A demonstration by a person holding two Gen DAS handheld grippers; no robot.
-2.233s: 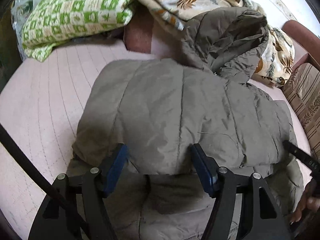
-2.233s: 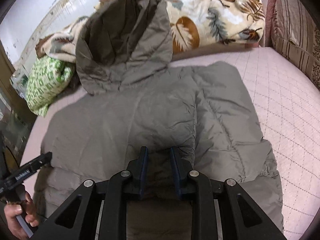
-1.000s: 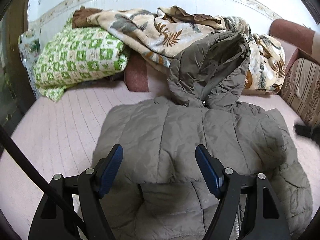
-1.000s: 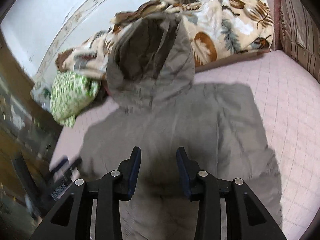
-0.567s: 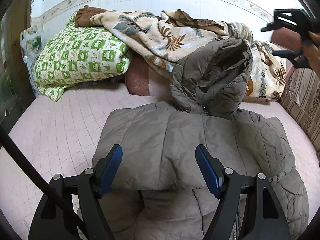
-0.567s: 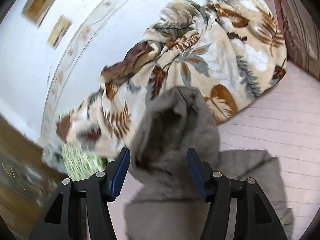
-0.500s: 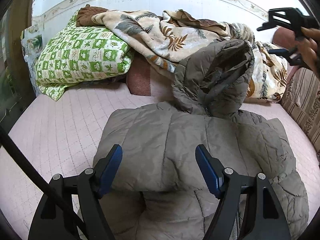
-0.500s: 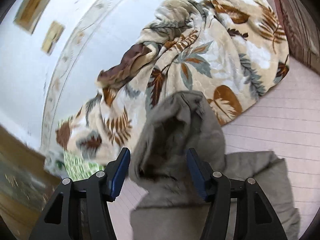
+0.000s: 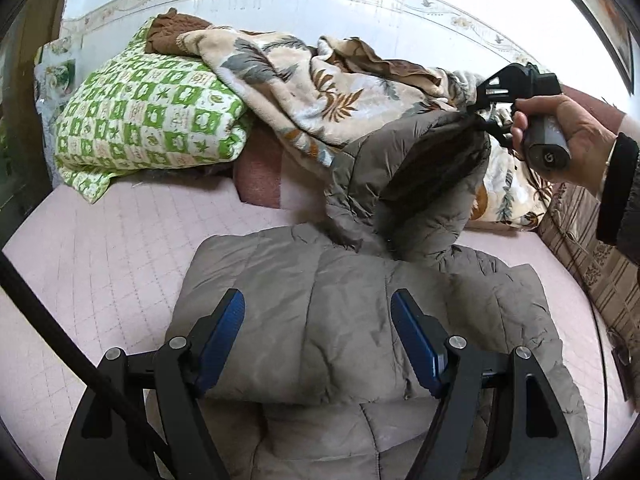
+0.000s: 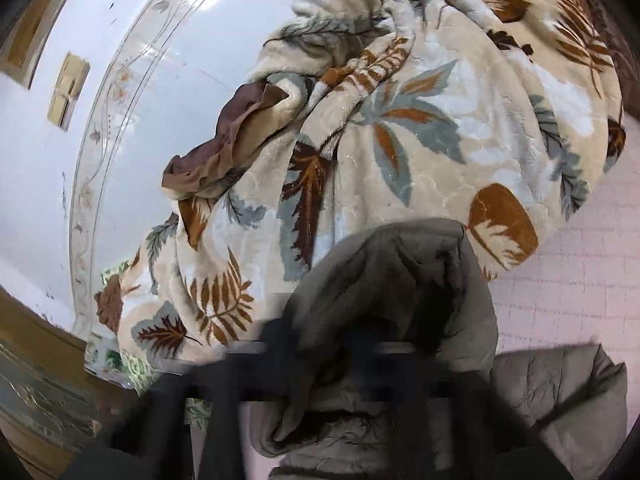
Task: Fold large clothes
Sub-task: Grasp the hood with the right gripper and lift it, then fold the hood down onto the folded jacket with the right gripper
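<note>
Grey-brown quilted jacket [image 9: 460, 300]: spread flat on the pink quilted bed [image 9: 100, 260], lower part folded over, collar end toward the wall [image 9: 280, 8].

Hood [image 9: 424, 184]: raised off the bed, upright, opening turned to the viewer's right in the left wrist view. Top edge drawn to a point at the right gripper [image 9: 478, 114]. Back of the hood close against the leaf-print blanket [image 9: 320, 92]; touching or just clear of it cannot be told.

Left gripper [image 9: 318, 300]: released, jaws wide apart. Poised above the jacket body, pointing down and forward. Blue pads [image 9: 224, 328] clear of the cloth; nothing between them.

Right gripper: held by a hand [image 9: 568, 128] with a dark sleeve [image 9: 620, 192], at the upper right of the left wrist view. Jaws closing, with the top edge of the hood between them and the tips meeting the cloth. Heavily blurred in the right wrist view [image 10: 320, 360]; only dark smeared finger shapes across the hood [image 10: 400, 280], fabric in the gap.

Surroundings:
- Green-and-white patterned pillow [image 9: 148, 120] at the head of the bed, on the left, partly under the blanket.
- Leaf-print blanket heaped along the wall, behind the hood.
- Brown striped cushion [image 9: 592, 248] at the right edge of the bed, below the sleeve.
- White wall with a floral border strip along the top.
</note>
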